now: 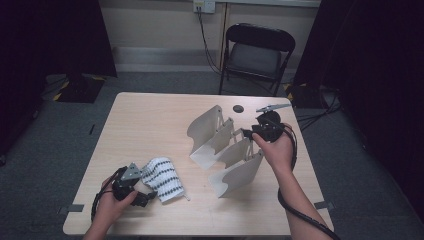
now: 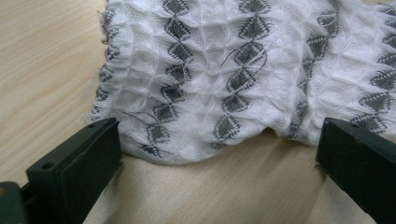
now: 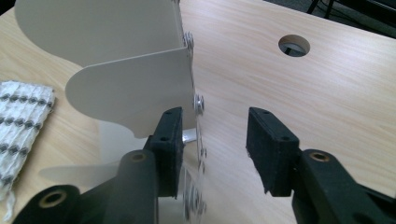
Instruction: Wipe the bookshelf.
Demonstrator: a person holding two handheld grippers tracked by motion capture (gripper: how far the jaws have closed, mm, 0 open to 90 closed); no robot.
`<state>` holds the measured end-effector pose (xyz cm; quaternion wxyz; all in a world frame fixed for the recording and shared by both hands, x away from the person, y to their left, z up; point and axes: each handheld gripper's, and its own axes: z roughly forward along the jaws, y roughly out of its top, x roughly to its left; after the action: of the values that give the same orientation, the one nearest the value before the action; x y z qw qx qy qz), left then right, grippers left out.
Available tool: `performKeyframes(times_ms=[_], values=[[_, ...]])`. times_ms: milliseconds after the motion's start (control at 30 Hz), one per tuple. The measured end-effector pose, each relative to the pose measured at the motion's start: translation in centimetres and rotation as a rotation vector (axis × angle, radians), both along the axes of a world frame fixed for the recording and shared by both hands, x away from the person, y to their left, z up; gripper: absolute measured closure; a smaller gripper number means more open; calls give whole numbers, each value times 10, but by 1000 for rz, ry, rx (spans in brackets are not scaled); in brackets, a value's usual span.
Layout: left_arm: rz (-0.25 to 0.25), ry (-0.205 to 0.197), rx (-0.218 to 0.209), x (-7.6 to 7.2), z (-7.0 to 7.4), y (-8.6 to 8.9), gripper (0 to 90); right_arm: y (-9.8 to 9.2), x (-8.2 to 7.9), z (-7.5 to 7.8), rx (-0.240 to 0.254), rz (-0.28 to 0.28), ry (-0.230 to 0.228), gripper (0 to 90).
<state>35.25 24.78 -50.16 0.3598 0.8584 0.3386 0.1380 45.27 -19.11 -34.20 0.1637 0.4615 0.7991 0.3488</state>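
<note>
Two tools spread, nothing pinched.
Left tool (image 1: 145, 199) at lower left, jaws wide beside cloth (image 1: 164, 178), not gripped. Right tool (image 1: 248, 133) at centre right, jaws apart, one pad beside rack (image 1: 222, 150). Rack stands on surface (image 1: 145, 120); cloth likely goes next.

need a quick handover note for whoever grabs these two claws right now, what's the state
Left claw: open, low on the table, jaws either side of the near edge of the folded patterned cloth, not gripping it.
Right claw: open, nothing pinched; one jaw sits beside the riveted edge of the white divider rack.
The rack stands on the table, right of centre, with the cloth at front left.
Done: nothing is in the rack's slots.
Left: probably grip the cloth and bring it to the rack.
</note>
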Motion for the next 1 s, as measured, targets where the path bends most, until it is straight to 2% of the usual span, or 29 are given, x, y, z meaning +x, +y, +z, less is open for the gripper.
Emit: performKeyframes(times_ms=[233, 400, 533, 633, 733, 1000], values=[[0, 0, 0, 0, 0, 0, 0, -6, -16, 8, -1, 15, -14, 555], [1, -1, 2, 0, 0, 0, 0, -5, -24, 4, -5, 38, 3, 597], [1, -1, 1, 0, 0, 0, 0, -5, -24, -6, -2, 41, 31, 668], [1, -1, 1, 0, 0, 0, 0, -5, -24, -7, 29, 41, 34, 742], [1, -1, 1, 0, 0, 0, 0, -5, -23, -7, 12, 40, 40, 832], [1, -1, 1, 0, 0, 0, 0, -4, -20, -6, -8, 13, 31, 844]])
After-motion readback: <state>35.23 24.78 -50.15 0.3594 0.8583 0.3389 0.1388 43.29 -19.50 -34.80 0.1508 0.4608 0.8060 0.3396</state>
